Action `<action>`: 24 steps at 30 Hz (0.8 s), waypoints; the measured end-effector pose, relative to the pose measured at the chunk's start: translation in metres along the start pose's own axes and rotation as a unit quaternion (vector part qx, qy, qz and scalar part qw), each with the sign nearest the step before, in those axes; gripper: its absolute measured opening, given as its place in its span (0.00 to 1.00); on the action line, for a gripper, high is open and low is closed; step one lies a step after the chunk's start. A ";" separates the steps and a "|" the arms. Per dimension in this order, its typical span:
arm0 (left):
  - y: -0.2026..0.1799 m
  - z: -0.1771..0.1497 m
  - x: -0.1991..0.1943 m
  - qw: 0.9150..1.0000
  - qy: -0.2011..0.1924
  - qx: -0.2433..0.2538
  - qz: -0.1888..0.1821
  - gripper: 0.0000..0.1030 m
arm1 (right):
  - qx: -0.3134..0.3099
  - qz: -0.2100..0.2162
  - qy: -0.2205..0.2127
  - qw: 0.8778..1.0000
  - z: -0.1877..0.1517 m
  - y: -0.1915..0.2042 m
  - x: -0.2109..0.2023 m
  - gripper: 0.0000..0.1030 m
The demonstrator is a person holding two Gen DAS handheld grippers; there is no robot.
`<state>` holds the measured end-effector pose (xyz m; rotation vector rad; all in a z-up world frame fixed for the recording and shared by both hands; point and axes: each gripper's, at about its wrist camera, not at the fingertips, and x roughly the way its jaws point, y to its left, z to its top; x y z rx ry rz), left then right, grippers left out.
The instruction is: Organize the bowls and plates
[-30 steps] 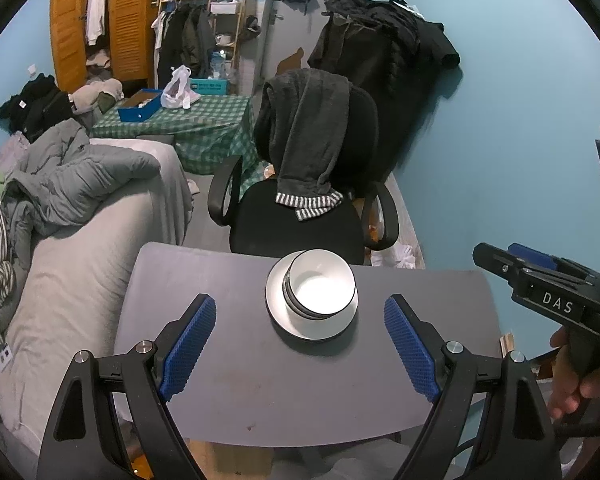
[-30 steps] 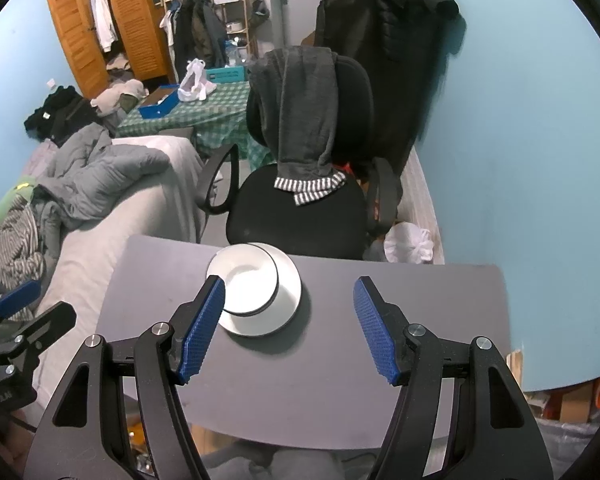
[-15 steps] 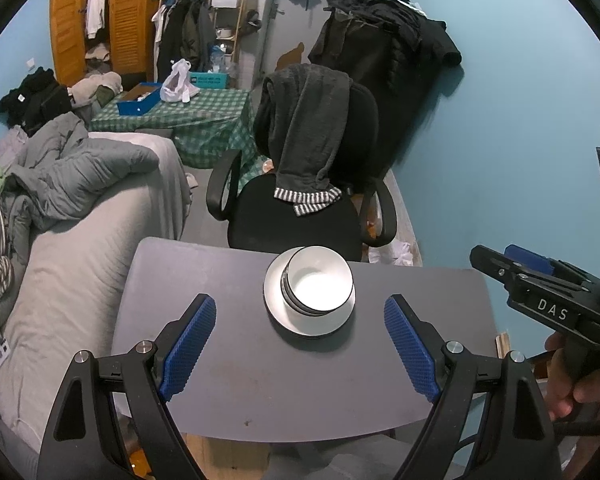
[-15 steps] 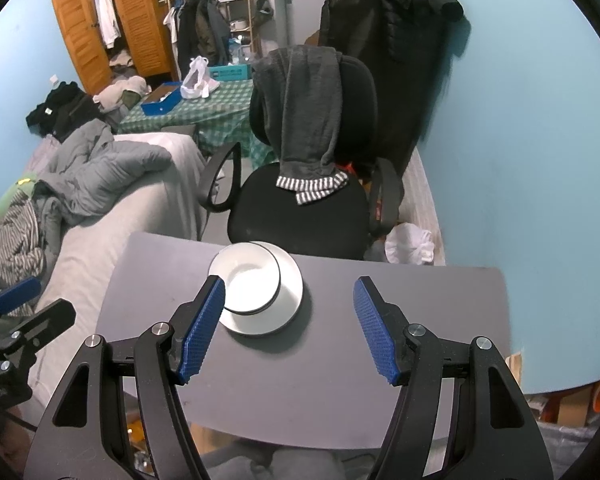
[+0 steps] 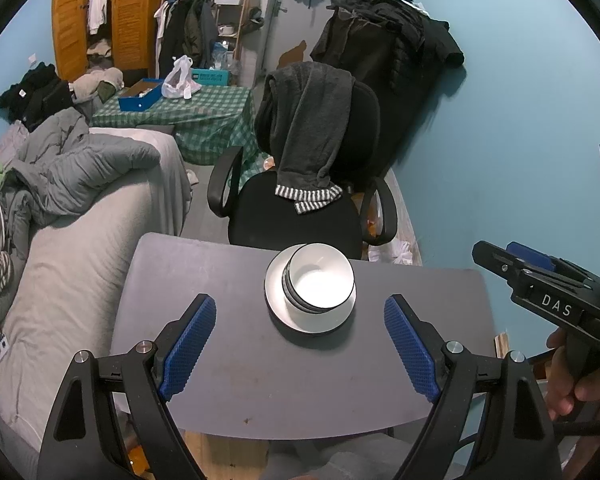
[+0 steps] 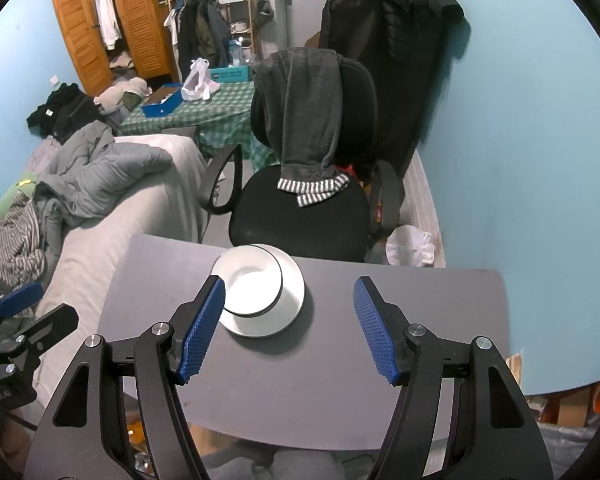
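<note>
Your left gripper (image 5: 300, 340) has its blue fingers (image 5: 188, 346) spread wide and holding nothing, and your right gripper (image 6: 290, 326) is the same, fingers (image 6: 374, 330) apart and empty. Both hang above the near edge of the grey surface (image 5: 228, 380), well short of the dishes.

Almost nothing has changed over the last second. The fingers are as wide as they were, and the stack has not shifted on the surface; it only sits slightly higher and farther off in both views, which suggests you have drawn both grippers back and up a touch. That reads as a pause or a finish, not an approach.

The bowls (image 5: 320, 282) are nested, at least two by the dark rims showing, and they rest on the white plate (image 5: 274, 300) near the far edge of the surface, set toward one side of the plate. Judged from this, the stacking looks done or nearly so.

Beyond the surface stands the black office chair (image 5: 296, 224), with a dark garment (image 5: 308, 128) draped over its back.
</note>
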<state>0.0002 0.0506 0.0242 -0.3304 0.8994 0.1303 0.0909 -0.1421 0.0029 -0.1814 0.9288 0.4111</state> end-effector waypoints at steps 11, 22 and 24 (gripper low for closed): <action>0.002 -0.002 0.001 1.000 0.000 0.008 -0.001 0.85 | -0.001 0.000 0.001 1.000 0.000 0.000 0.000 0.64; 0.001 -0.002 0.001 1.000 0.001 0.009 0.000 0.85 | -0.001 0.001 0.001 1.000 0.001 -0.001 0.000 0.64; 0.000 -0.001 0.002 1.000 0.004 0.011 -0.001 0.85 | -0.001 0.001 0.001 1.000 0.001 -0.001 0.000 0.64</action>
